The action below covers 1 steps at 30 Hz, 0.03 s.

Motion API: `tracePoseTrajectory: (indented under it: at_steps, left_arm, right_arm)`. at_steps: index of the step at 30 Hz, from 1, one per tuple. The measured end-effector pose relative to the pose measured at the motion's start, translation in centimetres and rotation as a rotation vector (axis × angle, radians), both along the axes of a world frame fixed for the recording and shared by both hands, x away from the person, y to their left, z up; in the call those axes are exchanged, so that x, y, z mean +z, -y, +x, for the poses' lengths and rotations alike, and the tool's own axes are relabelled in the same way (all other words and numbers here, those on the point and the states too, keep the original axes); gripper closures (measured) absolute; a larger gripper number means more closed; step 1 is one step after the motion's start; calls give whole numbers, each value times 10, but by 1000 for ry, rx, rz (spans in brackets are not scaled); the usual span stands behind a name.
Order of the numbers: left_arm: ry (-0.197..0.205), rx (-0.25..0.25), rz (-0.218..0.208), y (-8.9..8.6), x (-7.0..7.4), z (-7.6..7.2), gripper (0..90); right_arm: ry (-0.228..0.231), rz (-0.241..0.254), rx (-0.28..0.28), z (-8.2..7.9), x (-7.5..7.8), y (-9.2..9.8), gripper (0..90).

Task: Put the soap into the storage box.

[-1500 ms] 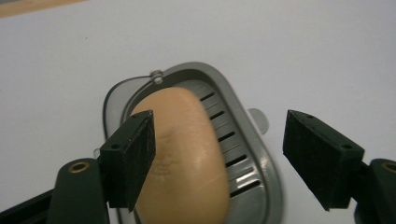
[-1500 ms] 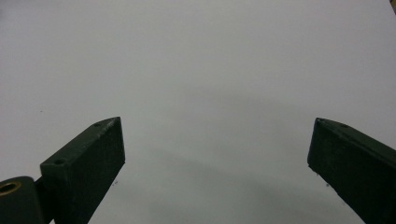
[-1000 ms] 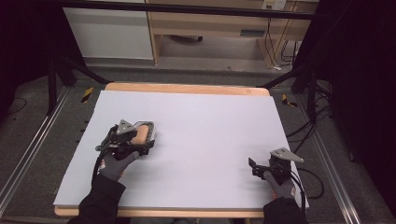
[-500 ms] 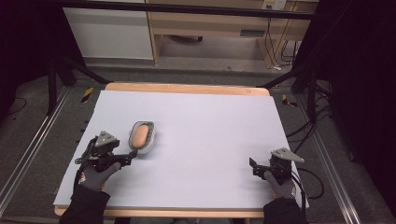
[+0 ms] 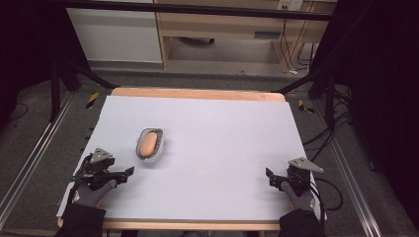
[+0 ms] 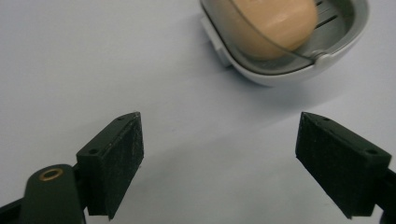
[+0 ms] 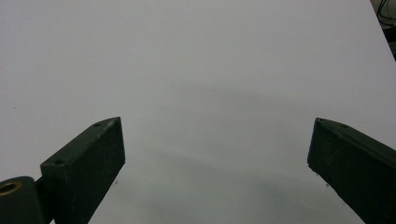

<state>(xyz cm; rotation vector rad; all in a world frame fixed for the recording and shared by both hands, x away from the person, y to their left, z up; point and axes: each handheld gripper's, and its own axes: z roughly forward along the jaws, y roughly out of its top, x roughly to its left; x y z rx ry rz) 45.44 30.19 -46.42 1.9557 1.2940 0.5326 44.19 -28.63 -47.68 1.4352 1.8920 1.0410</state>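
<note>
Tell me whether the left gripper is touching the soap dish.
Apart. In the left gripper view, the left gripper has its jaws wide open with bare white table between them and the soap dish; the high view shows the same gap.

Grey gloves, dark sleeves, black left gripper point(image 5: 126, 172) and right gripper point(image 5: 270, 176), grey triangular top plates, trailing cables
</note>
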Motion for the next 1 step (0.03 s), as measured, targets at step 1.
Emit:
tracePoseTrajectory:
  at_steps: [1]
  left_arm:
    - [-6,9,-3,-2,-1,0,153]
  right_arm:
    - [1,-12,0,0,-1,0,43]
